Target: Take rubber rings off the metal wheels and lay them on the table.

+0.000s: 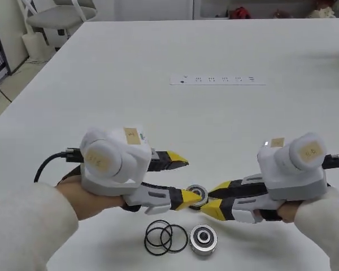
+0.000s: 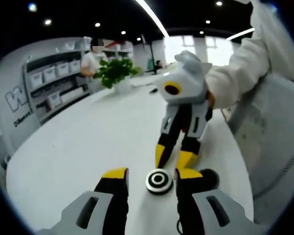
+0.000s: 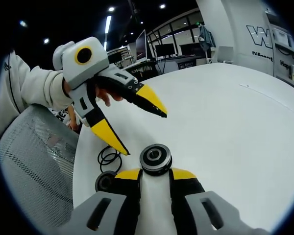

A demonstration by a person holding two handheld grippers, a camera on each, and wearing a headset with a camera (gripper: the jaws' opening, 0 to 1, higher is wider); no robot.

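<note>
A metal wheel (image 1: 196,193) with a black rubber ring around it sits between the two grippers, just above the white table (image 1: 158,113). My right gripper (image 1: 209,203) comes in from the right and is shut on the wheel (image 3: 156,159) at its jaw tips (image 3: 157,174). Reaching in from the left, my left gripper (image 1: 189,179) is open, with its lower jaw tip against the wheel (image 2: 159,181) and its upper jaw raised. Several loose black rubber rings (image 1: 165,236) lie overlapping near the front edge, next to a second metal wheel (image 1: 203,238).
A white power strip (image 1: 217,80) lies flat at the table's middle. A chair (image 1: 62,14) stands beyond the far left corner, and a mesh chair back (image 3: 34,161) is beside the near edge. A potted plant (image 2: 115,73) and a person (image 2: 93,58) are further off.
</note>
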